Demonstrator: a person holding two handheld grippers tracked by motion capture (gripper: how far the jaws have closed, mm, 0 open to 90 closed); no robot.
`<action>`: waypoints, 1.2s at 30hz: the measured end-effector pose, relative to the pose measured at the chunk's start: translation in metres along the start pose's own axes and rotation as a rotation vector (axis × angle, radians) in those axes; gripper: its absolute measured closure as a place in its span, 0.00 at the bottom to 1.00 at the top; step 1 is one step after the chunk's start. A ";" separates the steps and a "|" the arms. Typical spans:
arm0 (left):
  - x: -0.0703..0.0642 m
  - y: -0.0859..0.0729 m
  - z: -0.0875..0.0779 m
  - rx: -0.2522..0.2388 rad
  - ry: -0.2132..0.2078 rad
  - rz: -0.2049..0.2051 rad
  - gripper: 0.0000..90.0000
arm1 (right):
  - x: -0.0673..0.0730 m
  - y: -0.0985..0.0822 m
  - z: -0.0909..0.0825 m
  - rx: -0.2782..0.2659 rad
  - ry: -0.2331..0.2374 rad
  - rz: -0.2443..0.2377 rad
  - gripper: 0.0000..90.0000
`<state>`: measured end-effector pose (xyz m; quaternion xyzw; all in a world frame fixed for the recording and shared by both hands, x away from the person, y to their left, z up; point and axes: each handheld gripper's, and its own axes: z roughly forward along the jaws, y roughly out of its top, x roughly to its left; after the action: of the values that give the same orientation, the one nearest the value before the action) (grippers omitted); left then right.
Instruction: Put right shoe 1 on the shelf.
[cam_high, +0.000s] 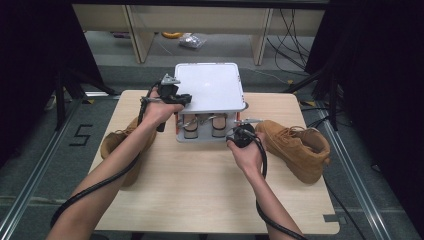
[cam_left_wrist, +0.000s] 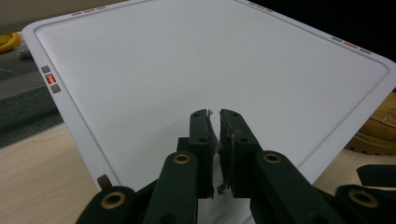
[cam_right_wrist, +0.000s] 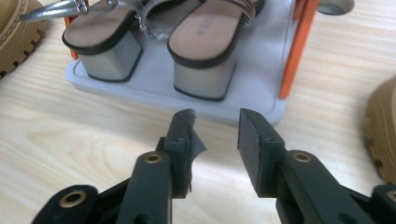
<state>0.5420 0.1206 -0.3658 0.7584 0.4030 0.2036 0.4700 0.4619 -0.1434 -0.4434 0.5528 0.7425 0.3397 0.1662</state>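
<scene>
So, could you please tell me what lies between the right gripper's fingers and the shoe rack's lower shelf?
Just bare wooden table, as the right gripper view shows; the right gripper, open, holds nothing before the shelf with sandals.

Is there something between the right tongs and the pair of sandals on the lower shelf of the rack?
Nothing visible stands in the way. The right tongs are open just before the rack's lower shelf, and the sandals sit heels-first at its front edge. The orange post stands off to the side, and the white top shelf is above.
</scene>
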 end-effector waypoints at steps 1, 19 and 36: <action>0.000 0.000 -0.003 0.001 0.004 0.001 0.88 | -0.001 -0.002 -0.003 0.006 -0.010 -0.003 0.71; 0.021 -0.035 -0.070 -0.004 0.044 -0.008 0.76 | -0.004 -0.031 -0.028 -0.066 0.018 -0.044 0.61; 0.043 -0.074 -0.140 -0.033 0.110 -0.076 0.70 | -0.020 -0.063 -0.065 -0.170 0.022 -0.004 0.58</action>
<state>0.4407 0.2493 -0.3671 0.7224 0.4533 0.2334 0.4670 0.3833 -0.1933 -0.4429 0.5316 0.7137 0.4075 0.2050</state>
